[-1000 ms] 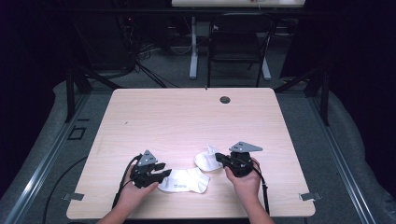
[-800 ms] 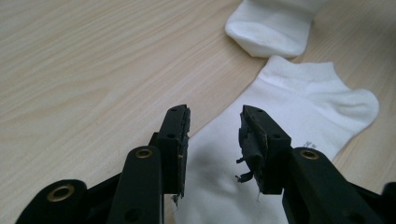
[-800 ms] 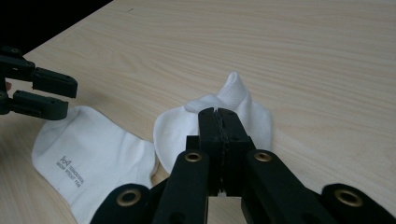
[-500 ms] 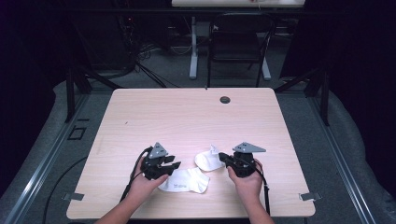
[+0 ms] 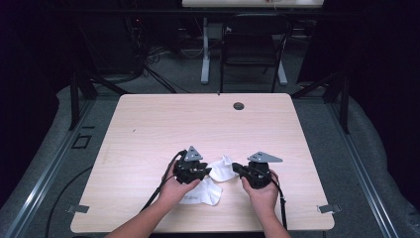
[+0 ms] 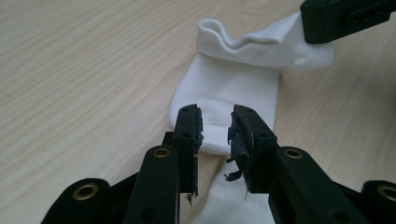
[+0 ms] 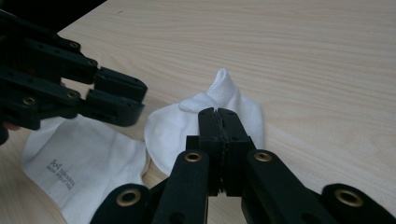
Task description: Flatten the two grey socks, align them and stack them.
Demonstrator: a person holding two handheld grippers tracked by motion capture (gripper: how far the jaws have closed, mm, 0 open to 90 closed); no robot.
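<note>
Near the front edge of the light wood table (image 5: 148, 129), left of centre, the person's left hand (image 5: 174, 184) holds the left gripper (image 5: 204, 172), jaws parted with a small gap, poised over the heel of a white sock (image 6: 233, 93) and clamping nothing. Under and just right of it lies a second white sock (image 5: 203, 193), flat, with small grey print near its edge, partly overlapping the first. Centre, between both tools, the first sock sits bunched, cuff raised and folded toward the far side. Right of that, the right gripper (image 5: 236, 168) in the right hand (image 5: 261, 192) has its jaws pressed together; its own view puts the tips at the sock's edge, but whether fabric is pinched cannot be told. Far side, a round grommet hole (image 5: 238, 106) in the tabletop.
</note>
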